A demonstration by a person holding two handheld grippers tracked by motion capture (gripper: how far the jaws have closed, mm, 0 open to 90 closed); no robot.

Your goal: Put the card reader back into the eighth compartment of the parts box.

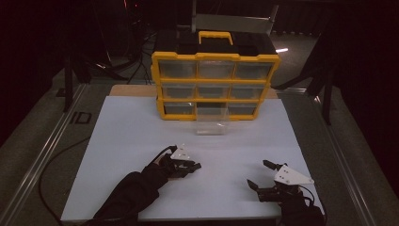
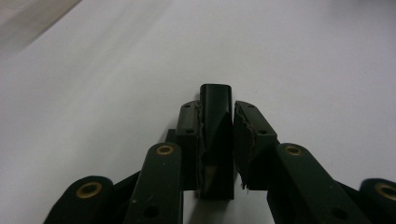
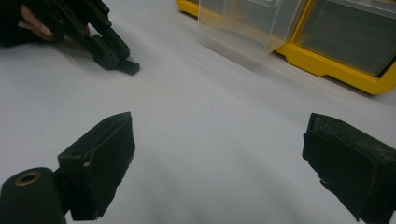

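At lower left of the high view, the left gripper (image 1: 194, 165) lies low on the white board (image 1: 122, 141), its jaws clamped on a small black block (image 2: 215, 135) that pokes out past the pads. That grip looks narrow, so the block could twist or slip if lifted fast. In the upper middle, the clear drawer (image 1: 210, 123) stands pulled out of the yellow organizer (image 1: 215, 84); a careless swing could knock it. At lower right, the right gripper (image 1: 262, 174) sits spread wide and empty.
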